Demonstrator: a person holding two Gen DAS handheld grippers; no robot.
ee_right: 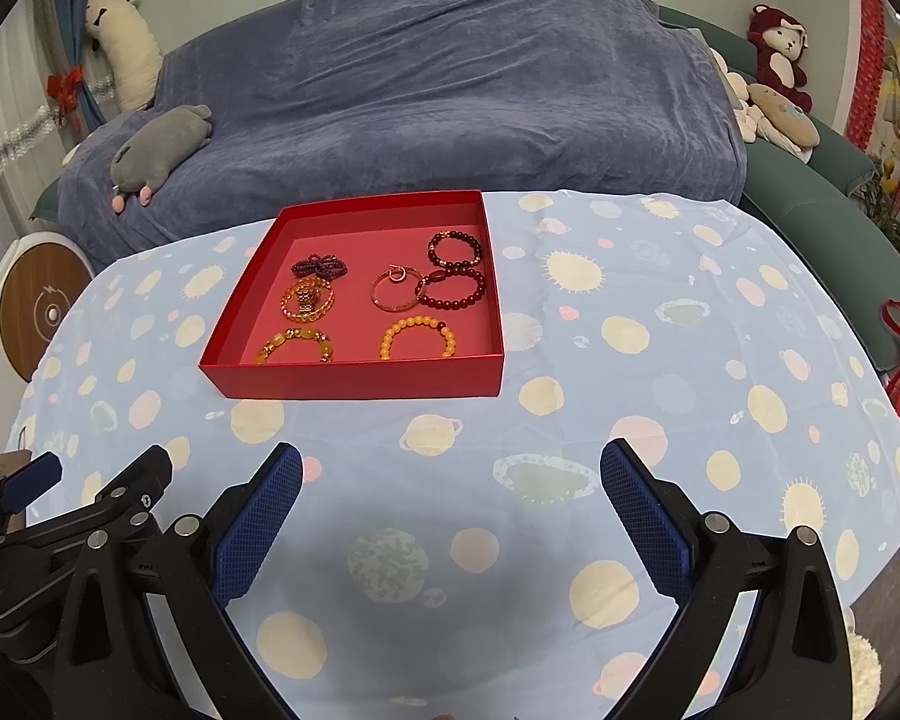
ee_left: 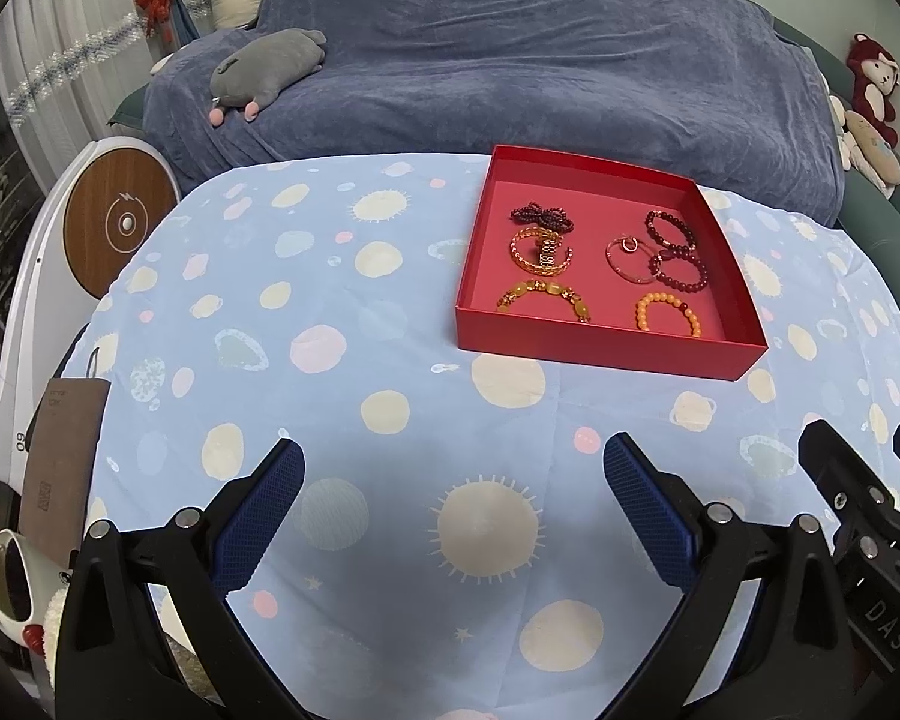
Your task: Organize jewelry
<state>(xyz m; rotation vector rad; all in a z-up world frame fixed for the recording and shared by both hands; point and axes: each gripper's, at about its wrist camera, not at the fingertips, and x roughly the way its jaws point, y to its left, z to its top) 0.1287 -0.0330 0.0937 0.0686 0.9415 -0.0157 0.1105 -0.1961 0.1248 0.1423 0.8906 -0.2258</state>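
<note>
Blue-grey throw over sofa (ee_right: 426, 78), far beyond tongs. Planet-print cloth (ee_left: 342, 372) on table, under both. Red tray (ee_right: 354, 381) w/ bracelets (ee_right: 417, 333) ahead. Left tongs (ee_left: 453, 480), right tongs (ee_right: 450, 480): jaws apart, holding nothing.

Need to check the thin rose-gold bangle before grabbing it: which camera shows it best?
The right wrist view: the thin bangle lies nearer the middle of the red box, seen more head-on. The left wrist view shows it too, but more off to the side.
</note>
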